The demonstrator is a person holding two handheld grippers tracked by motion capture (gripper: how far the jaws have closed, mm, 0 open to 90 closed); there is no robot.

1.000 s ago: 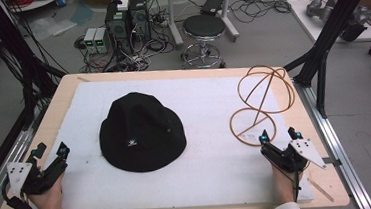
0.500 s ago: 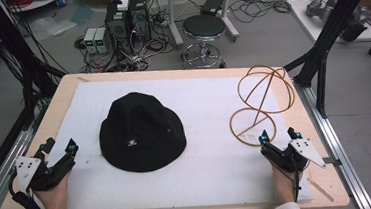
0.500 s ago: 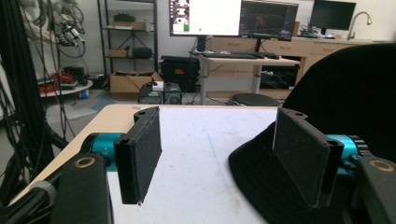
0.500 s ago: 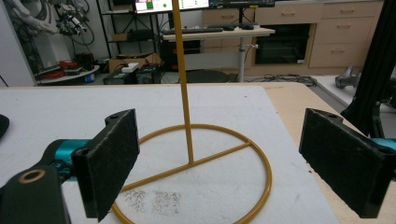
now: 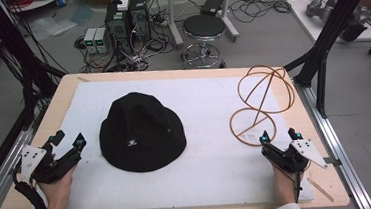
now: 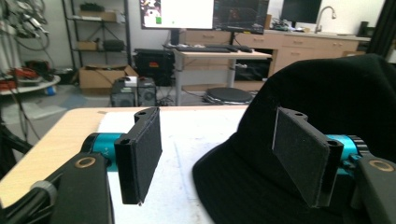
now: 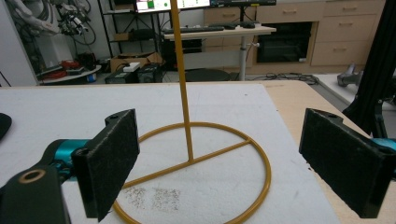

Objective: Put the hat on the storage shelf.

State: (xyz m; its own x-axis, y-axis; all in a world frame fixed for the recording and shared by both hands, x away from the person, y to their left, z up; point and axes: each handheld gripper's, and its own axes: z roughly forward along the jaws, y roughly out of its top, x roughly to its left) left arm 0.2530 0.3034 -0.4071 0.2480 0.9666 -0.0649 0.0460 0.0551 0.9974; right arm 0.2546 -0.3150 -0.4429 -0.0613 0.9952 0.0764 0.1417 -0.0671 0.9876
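Lying flat mid-worktop, the floppy black cloth bucket hat [image 5: 141, 133] waits. At its nine o'clock, the left tongs [image 5: 67, 140] gape wide, likely to pinch its brim. The right tongs [image 5: 279, 136], open too, face the orange wire hat stand [image 5: 260, 101].

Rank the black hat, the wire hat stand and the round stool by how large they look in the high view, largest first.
1. black hat, the widest dark shape on the white mat.
2. wire hat stand, nearly as broad, though only thin wire.
3. round stool, smallest, but it stands farther from the camera, so its true size is unsure.
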